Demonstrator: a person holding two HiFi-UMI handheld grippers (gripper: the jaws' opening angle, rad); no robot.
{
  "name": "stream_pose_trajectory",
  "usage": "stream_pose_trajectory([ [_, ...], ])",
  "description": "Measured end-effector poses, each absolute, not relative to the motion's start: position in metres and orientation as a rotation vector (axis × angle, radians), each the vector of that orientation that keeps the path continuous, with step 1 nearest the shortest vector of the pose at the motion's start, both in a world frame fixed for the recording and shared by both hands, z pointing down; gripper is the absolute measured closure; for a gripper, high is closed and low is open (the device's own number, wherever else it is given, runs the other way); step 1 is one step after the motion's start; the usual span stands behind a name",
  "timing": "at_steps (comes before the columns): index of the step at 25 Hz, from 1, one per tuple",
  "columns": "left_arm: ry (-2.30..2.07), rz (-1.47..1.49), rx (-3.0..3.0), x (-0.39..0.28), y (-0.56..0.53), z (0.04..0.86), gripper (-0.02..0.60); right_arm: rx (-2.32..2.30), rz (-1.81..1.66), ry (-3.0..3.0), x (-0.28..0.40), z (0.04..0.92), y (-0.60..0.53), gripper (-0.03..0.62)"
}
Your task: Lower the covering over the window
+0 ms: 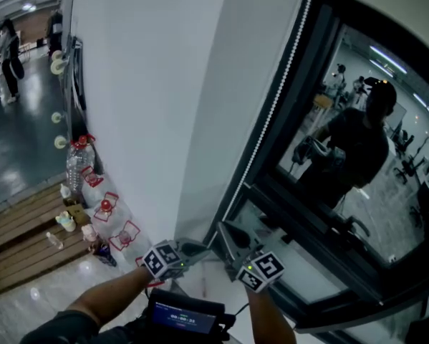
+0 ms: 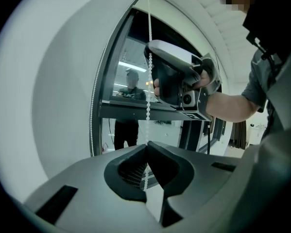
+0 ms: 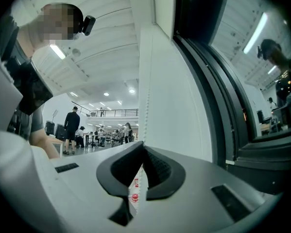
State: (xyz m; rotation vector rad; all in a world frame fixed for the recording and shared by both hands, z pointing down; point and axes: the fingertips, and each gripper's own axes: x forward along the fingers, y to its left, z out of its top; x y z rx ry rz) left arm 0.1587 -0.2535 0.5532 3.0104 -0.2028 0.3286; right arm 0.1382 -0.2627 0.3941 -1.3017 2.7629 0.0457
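A white bead chain (image 1: 271, 110) hangs along the dark window frame (image 1: 300, 213), where the frame meets the white wall. Both grippers sit low in the head view, close together on the chain. My left gripper (image 1: 203, 249) is shut on it. In the left gripper view the beads (image 2: 148, 57) run straight down into the closed jaws (image 2: 146, 147). My right gripper (image 1: 225, 229) is shut on the chain a little higher. In the right gripper view the chain (image 3: 145, 106) rises from its closed jaws (image 3: 143, 147). The glass (image 1: 357, 149) reflects the person.
Water bottles and red-labelled items (image 1: 92, 192) stand on the floor against the wall at the left, beside a wooden platform (image 1: 21, 235). A small device with a lit screen (image 1: 182, 317) hangs at the person's chest. People stand in the hall far behind.
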Motion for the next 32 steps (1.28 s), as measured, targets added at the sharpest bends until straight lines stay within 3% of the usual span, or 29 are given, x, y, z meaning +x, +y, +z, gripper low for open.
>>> stream_pose_trajectory([
  [18,-0.186,0.418,2.971,0.162,-0.252,0.592,0.578,-1.292,0.041,2.773,0.138,0.441,-0.259,0.602],
  [32,-0.389,0.29,2.871,0.121,-0.277,0.588,0.57,-1.34,0.0,2.731,0.148,0.446,-0.263,0.602],
])
